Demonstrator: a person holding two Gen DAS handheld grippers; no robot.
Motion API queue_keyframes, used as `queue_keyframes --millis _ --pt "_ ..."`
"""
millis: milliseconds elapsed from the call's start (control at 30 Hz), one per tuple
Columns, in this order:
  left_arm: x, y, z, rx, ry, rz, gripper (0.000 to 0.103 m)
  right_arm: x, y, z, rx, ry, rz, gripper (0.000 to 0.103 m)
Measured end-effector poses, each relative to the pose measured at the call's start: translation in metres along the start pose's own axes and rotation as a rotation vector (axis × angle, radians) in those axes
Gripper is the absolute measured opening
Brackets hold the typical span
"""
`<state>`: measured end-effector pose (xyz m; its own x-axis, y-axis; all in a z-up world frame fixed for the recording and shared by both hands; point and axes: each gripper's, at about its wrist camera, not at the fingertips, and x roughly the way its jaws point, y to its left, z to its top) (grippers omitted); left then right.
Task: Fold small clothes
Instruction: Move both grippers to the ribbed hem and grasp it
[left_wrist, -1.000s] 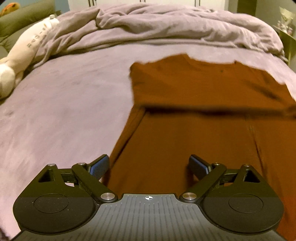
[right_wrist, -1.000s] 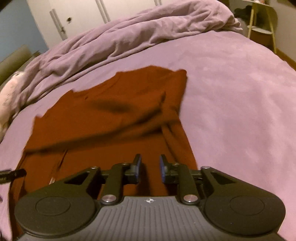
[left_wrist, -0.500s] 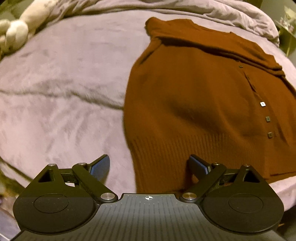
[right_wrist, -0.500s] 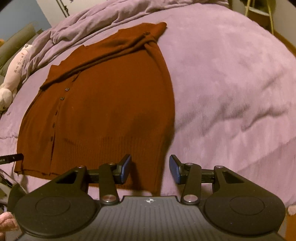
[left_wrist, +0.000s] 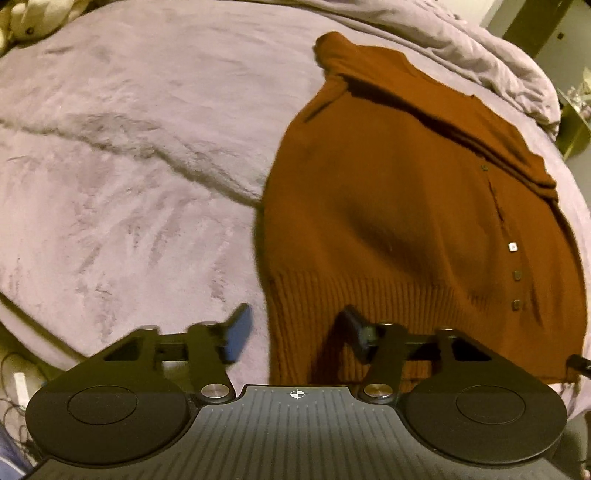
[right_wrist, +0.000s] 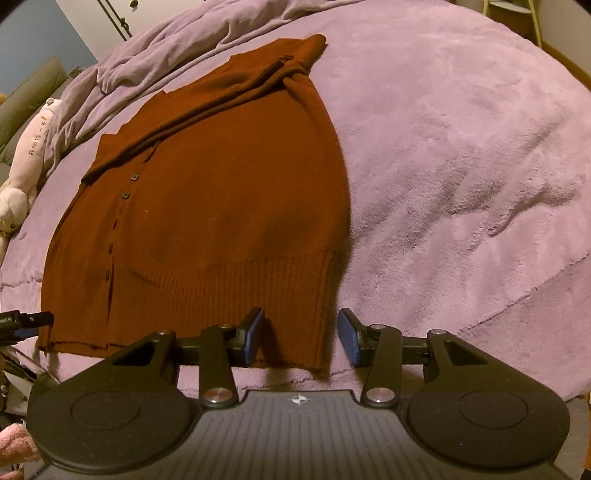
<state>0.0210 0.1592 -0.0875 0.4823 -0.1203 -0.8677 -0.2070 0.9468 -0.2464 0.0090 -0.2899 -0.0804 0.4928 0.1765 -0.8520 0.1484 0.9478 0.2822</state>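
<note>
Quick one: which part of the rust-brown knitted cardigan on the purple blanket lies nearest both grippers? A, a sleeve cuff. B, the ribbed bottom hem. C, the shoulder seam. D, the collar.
B: the ribbed bottom hem of the rust-brown knitted cardigan lies right at the fingers of the right gripper and of the left gripper, while its collar end points away up the purple blanket.

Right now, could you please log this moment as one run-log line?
stage: hem grasp | item: brown cardigan flat on purple blanket | left hand-held gripper: closing, hem corner between | right hand-held gripper: open, astride other corner
</note>
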Motion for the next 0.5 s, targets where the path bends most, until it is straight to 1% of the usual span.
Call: queue_keyframes --millis 33,100,133,200,300,367,433,500 --pt "-0.0008 0.0010 0.0005 -0.007 0.005 -0.017 0.040 0.0003 0.0003 0.0012 -0.003 -0.002 -0.001 0.039" --pt "0.0000 0.0028 0.0012 -0.021 0.019 -0.052 0.033 0.0009 0.0008 0.0019 -0.008 -0.002 -0.008 0.034" --pt "0.0006 0.0030 0.0010 -0.022 0.022 -0.054 0.032 0.0012 0.0011 0.0029 -0.008 -0.006 -0.007 0.028" --pt "0.0006 0.0026 0.0000 -0.024 0.022 -0.057 0.031 0.0013 0.0010 0.0034 -0.006 -0.006 -0.001 0.023" --pt "0.0023 0.0047 -0.0015 -0.036 0.031 -0.086 0.030 0.0023 -0.0004 0.0028 -0.004 -0.001 0.004 0.023" --pt "0.0024 0.0059 -0.0022 -0.038 0.034 -0.104 0.035 0.0030 -0.0044 0.0031 0.025 0.008 0.024 0.024" --pt "0.0030 0.0084 -0.0022 -0.053 0.045 -0.149 0.056 0.0030 -0.0077 0.0038 0.047 0.017 0.048 0.024" --pt "0.0044 0.0083 -0.0018 -0.067 0.055 -0.187 0.062 0.0031 -0.0086 0.0044 0.053 0.026 0.059 0.024"
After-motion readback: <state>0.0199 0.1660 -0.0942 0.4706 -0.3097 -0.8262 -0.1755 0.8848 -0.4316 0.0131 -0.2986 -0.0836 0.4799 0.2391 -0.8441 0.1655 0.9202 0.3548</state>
